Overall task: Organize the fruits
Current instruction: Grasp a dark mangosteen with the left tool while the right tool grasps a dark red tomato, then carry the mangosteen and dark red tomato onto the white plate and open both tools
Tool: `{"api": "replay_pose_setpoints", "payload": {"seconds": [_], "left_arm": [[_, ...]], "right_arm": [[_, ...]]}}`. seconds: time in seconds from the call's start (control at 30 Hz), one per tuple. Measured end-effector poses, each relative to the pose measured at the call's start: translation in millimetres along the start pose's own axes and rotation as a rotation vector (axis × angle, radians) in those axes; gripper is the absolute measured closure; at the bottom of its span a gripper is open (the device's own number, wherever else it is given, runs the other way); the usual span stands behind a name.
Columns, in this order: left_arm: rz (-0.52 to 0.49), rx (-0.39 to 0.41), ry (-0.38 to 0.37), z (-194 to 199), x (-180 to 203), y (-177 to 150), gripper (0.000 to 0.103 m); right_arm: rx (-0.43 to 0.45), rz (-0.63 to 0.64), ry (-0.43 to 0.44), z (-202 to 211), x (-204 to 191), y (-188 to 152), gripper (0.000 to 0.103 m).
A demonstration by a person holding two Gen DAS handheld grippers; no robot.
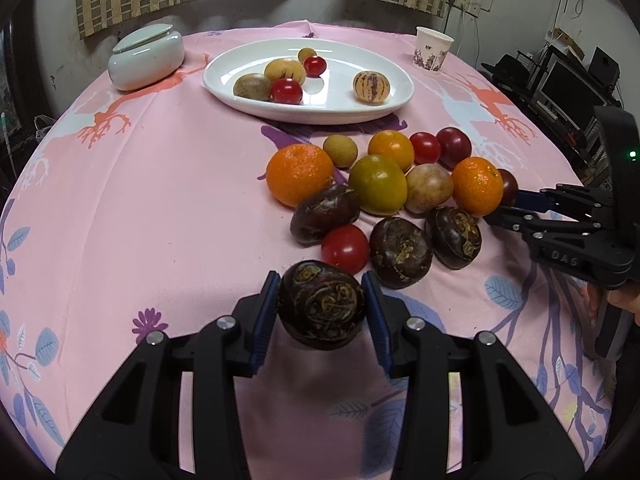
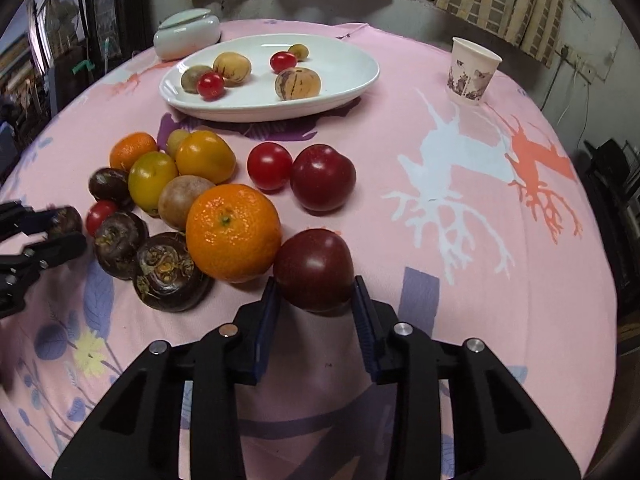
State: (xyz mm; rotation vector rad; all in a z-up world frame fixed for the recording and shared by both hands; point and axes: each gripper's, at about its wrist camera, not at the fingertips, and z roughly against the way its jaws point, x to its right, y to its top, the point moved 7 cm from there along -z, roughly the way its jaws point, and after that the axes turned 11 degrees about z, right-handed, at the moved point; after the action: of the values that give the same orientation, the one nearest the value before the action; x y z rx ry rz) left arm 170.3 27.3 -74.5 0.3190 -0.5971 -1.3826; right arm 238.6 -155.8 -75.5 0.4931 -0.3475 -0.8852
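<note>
Plate (image 2: 352,80), white oval ceramic, lay well beyond both grippers across the pink printed tablecloth (image 2: 400,240), past the loose fruit pile. Right gripper (image 2: 314,300) pitched steeply down, its blue pads against the flanks of a dark red round plum (image 2: 314,268) resting on the cloth, just beside a large orange mandarin (image 2: 234,232). Left gripper (image 1: 322,304) pinched a dark brown water chestnut (image 1: 322,304), seemingly lifted clear; neither hand looked nearer the plate.

Pink-clothed table (image 1: 160,200): white plate (image 1: 224,80), lidded jar (image 1: 146,58), paper cup (image 1: 433,49), loose fruit (image 1: 300,174).
</note>
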Motion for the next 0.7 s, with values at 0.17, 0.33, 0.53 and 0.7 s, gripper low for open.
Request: {"api": "replay_pose_setpoints", "payload": {"seconds": [0.17,0.33,0.53,0.7], "left_arm": [[0.005,-0.009,0.012,-4.5,-2.3,-1.2,0.06],[0.007,0.003,0.01,-2.9,-2.8,0.2,0.06],[0.003,0.051,0.0,13.6,1.4,7.9,0.06],[0.003,0.039,-0.019,22.5,9.8,24.9,0.06]], "right_arm": [[0.019,-0.006,0.004,15.6,0.4,-12.2,0.067],[0.06,-0.002,0.003,38.7,-1.2,-17.2,0.067],[0.115,0.026,0.02,61.3,-9.4,-9.7,0.067],[0.141,0.076,0.028,70.2,-15.5,16.4,0.067]]}}
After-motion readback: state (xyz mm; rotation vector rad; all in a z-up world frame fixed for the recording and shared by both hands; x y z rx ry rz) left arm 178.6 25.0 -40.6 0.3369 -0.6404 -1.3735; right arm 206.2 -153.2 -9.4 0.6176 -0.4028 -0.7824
